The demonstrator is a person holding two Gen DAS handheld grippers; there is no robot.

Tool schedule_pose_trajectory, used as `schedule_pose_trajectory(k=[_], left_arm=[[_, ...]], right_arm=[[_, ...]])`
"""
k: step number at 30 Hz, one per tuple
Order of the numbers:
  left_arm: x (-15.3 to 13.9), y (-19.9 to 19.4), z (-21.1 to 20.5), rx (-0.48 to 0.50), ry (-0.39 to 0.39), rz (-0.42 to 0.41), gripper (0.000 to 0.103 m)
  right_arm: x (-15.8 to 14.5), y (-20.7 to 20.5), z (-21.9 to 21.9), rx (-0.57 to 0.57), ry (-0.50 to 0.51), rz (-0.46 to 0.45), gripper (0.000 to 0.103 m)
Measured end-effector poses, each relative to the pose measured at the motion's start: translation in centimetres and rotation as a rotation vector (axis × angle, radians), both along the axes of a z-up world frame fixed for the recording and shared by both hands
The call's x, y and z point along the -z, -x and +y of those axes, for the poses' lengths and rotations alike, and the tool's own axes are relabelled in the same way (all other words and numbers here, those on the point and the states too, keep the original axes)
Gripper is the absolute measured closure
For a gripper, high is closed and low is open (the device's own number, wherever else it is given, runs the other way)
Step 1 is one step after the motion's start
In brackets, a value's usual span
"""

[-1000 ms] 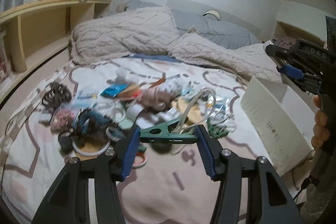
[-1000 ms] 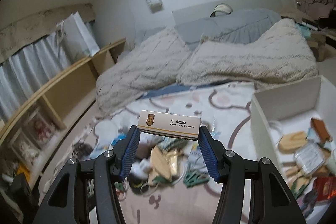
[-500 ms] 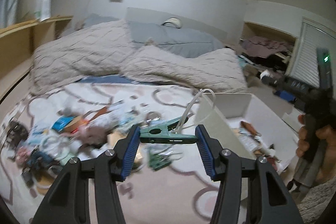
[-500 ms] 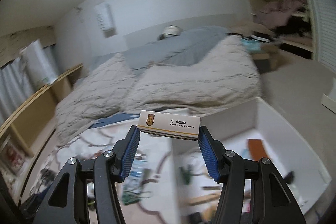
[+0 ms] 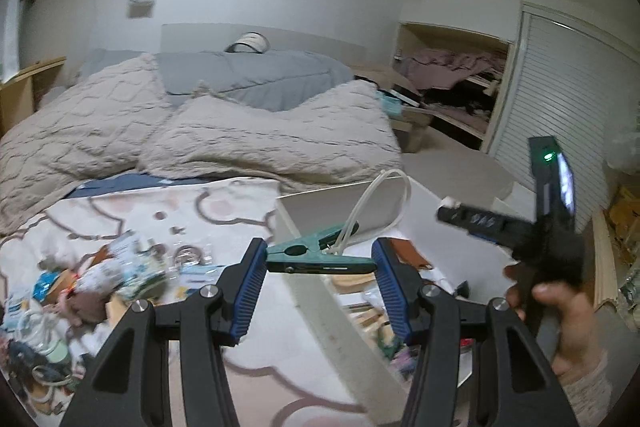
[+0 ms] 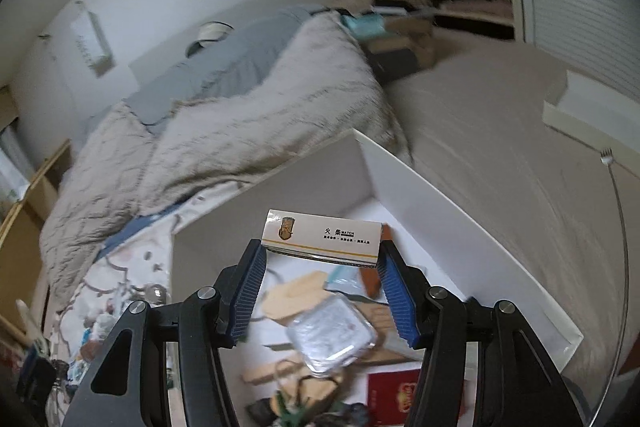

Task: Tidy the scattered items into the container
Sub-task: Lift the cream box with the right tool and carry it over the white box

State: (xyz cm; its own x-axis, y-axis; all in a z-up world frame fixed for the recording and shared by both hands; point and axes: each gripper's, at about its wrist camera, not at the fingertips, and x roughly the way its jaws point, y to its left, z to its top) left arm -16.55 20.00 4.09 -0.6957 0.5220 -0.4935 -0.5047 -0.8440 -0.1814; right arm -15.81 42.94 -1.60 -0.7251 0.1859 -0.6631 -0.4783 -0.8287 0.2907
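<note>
Step in hand: carrying two picked items to the white box (image 6: 460,211); both judged ready to drop.
Left gripper (image 5: 320,263): fingers pinching a green clip (image 5: 316,257) end to end, a white loop (image 5: 384,195) rising from it at 1 o'clock; it hangs over the box's near wall.
Right gripper (image 6: 320,259): fingers pinching a matchbox (image 6: 320,237) by its short ends, above the box interior.
Box contents: a clear packet (image 6: 332,337) and wooden pieces lie at 6 o'clock under the matchbox.
Remaining clutter: pile (image 5: 100,279) on the bed at 9 o'clock.
Next move: likely lower slightly, spread fingers over open floor space, clear of the walls.
</note>
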Motion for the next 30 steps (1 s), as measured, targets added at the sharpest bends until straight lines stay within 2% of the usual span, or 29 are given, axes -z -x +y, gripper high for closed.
schedule_pose_trajectory(k=[5, 9, 14, 22, 30], left_arm=[[0.0, 0.7, 3.5, 0.059, 0.037, -0.011, 0.049], [0.7, 1.7, 5.7, 0.092, 0.050, -0.062, 0.049], [1.8, 2.6, 7.9, 0.113, 0.094, -0.095, 0.049], [3.3, 3.5, 10.4, 0.135, 0.162, -0.116, 0.049], [4.6, 4.0, 11.5, 0.139, 0.205, -0.130, 0.049]], right_arm=[[1.2, -0.2, 1.6, 0.053, 0.017, -0.044, 0.045], [2.2, -0.4, 2.5, 0.080, 0.026, -0.078, 0.045], [2.9, -0.6, 3.7, 0.084, 0.097, -0.080, 0.045], [3.3, -1.0, 3.9, 0.125, 0.030, -0.135, 0.045], [3.8, -1.0, 4.6, 0.133, 0.060, -0.158, 0.045]])
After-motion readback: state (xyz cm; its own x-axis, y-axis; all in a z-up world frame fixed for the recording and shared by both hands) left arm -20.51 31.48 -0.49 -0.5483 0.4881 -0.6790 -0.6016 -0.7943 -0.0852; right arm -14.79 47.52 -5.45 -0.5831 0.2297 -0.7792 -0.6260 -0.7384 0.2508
